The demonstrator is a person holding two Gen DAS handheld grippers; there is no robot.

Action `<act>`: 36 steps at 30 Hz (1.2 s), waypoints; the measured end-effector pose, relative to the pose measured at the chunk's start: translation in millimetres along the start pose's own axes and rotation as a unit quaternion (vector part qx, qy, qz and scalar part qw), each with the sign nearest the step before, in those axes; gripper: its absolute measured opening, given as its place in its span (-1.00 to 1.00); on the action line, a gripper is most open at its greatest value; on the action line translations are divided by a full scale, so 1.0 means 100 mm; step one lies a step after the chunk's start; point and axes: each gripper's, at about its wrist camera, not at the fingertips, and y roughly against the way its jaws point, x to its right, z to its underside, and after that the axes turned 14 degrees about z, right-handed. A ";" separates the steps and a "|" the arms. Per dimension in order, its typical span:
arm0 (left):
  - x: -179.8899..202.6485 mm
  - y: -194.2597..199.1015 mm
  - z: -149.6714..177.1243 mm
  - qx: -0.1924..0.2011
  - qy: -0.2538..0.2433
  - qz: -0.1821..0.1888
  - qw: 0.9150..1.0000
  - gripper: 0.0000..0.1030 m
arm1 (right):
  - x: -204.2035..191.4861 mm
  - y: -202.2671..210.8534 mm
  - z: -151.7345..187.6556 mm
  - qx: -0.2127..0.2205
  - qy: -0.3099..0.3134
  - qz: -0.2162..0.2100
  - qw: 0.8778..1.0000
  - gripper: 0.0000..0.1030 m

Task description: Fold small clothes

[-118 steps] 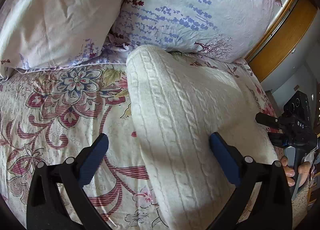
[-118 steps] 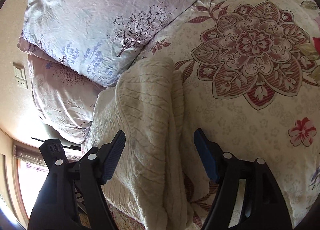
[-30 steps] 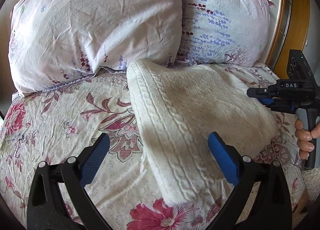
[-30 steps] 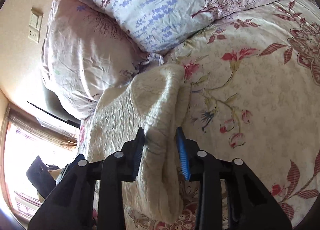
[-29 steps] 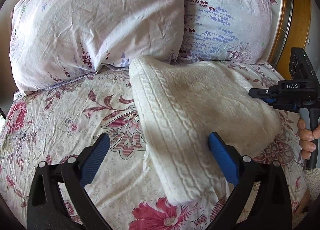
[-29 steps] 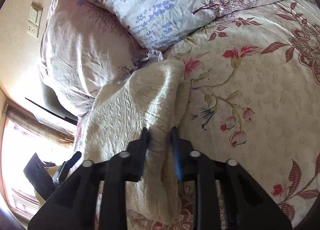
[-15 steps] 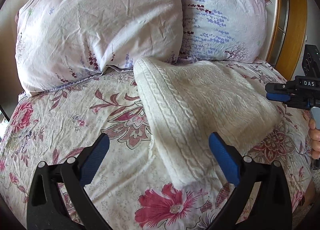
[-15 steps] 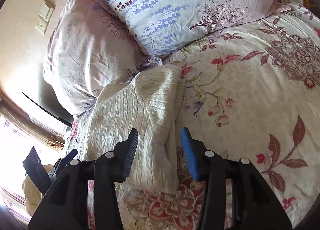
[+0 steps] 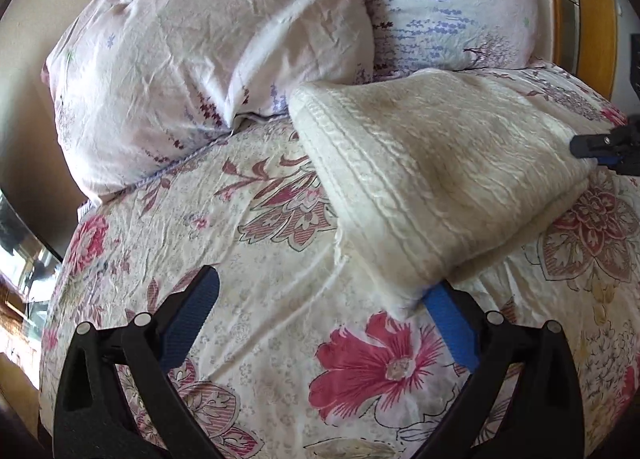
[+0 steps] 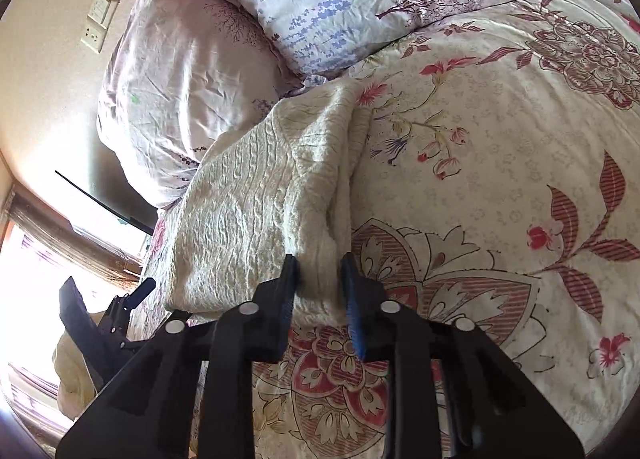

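The right gripper (image 10: pixel 320 279) is closing on the cream knit sweater's (image 10: pixel 256 211) near corner at six o'clock on the bedspread (image 10: pixel 500 187); left gripper (image 9: pixel 320 311) spread wide. Next, I'd guess, carry that corner over.

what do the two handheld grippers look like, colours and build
Both match. The left gripper is a black plastic frame with two angled arms, round silver rivets at the joints, and ribbed blue pads on the fingers. The right gripper has the same black frame, rivets and blue pads.

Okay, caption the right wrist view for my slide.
Right tongs closing on folded cream cable-knit sweater atop floral bedspread.
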 end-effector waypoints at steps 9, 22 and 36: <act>-0.44 -0.02 0.08 -0.013 0.116 0.036 0.992 0.94 | -0.17 -0.04 0.20 0.009 0.034 0.031 0.999 -0.79; 0.00 0.45 -0.27 0.089 0.075 0.104 0.988 0.93 | -0.45 0.13 0.11 0.051 0.059 0.003 0.997 -0.31; 0.09 0.13 -0.09 0.021 0.076 0.045 0.996 0.96 | -0.51 0.27 0.25 0.082 0.082 0.134 0.984 0.96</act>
